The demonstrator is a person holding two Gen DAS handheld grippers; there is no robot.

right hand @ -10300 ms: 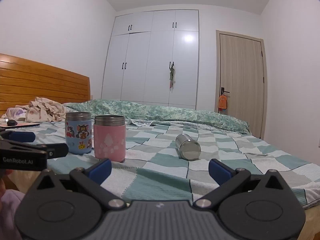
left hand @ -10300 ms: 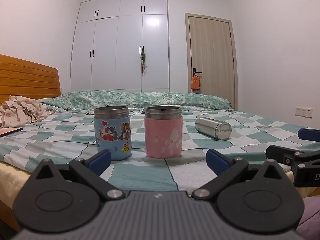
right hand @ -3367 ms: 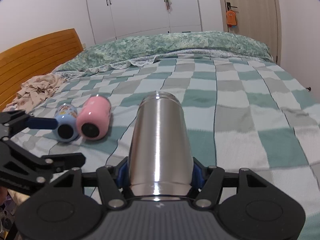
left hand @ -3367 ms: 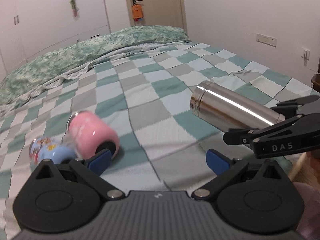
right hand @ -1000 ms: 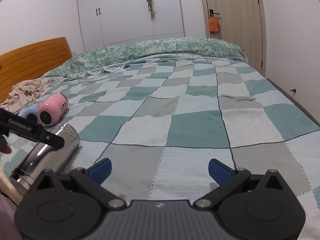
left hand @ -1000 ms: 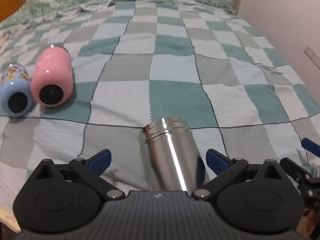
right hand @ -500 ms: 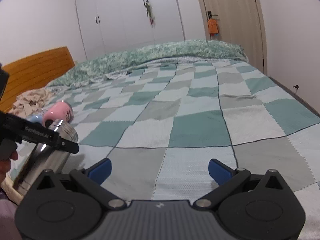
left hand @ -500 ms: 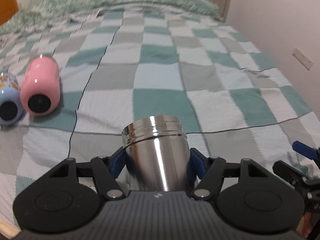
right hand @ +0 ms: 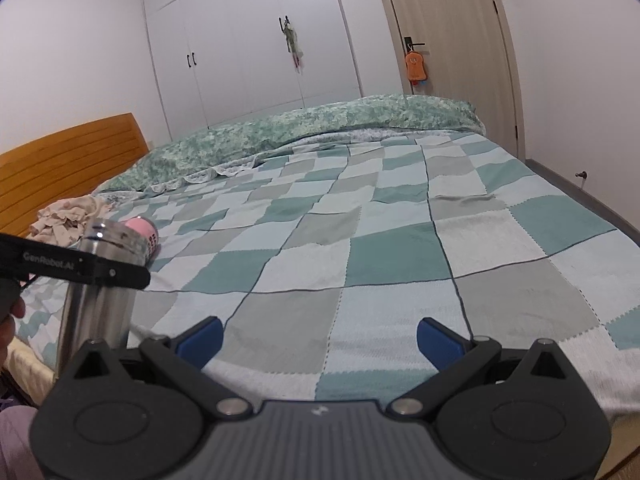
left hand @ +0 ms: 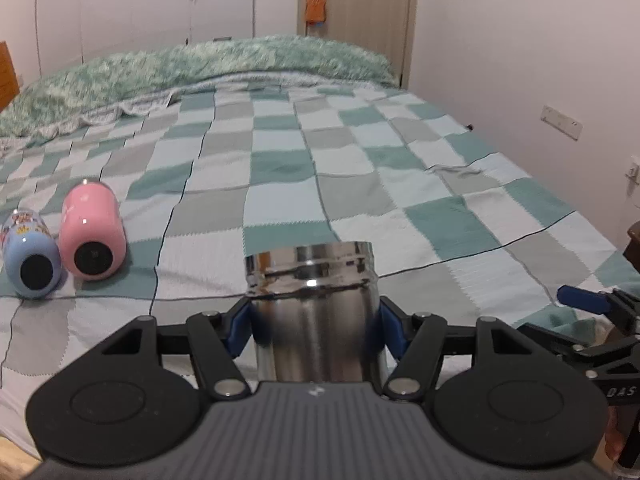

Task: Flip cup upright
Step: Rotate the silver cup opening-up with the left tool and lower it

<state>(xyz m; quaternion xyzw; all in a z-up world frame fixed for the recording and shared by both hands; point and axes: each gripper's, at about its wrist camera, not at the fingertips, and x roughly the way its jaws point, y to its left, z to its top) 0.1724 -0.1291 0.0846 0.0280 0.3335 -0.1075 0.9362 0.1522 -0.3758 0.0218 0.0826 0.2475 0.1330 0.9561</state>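
Now the left hand-held gripper (left hand: pixel 314 326) is closed on the stainless steel cup (left hand: pixel 312 304), with its blue pads pressing both sides of the body; the cup stands nearly upright, open rim on top, at the near edge of the bed (left hand: pixel 360 184). The right hand-held gripper (right hand: pixel 318 338) is wide open and holds nothing, hanging over the checkered blanket to the right of the cup. To do this step well, I think the cup should be lowered straight until its base sits flat on the blanket, because the soft cover can let it tip; the pads should open only when the cup is stable. Farther to the left, the pink cup (left hand: pixel 92 240) and the blue cartoon cup (left hand: pixel 30 258) lie on their sides, touching each other, bottoms toward the camera. They probably need the same turning.
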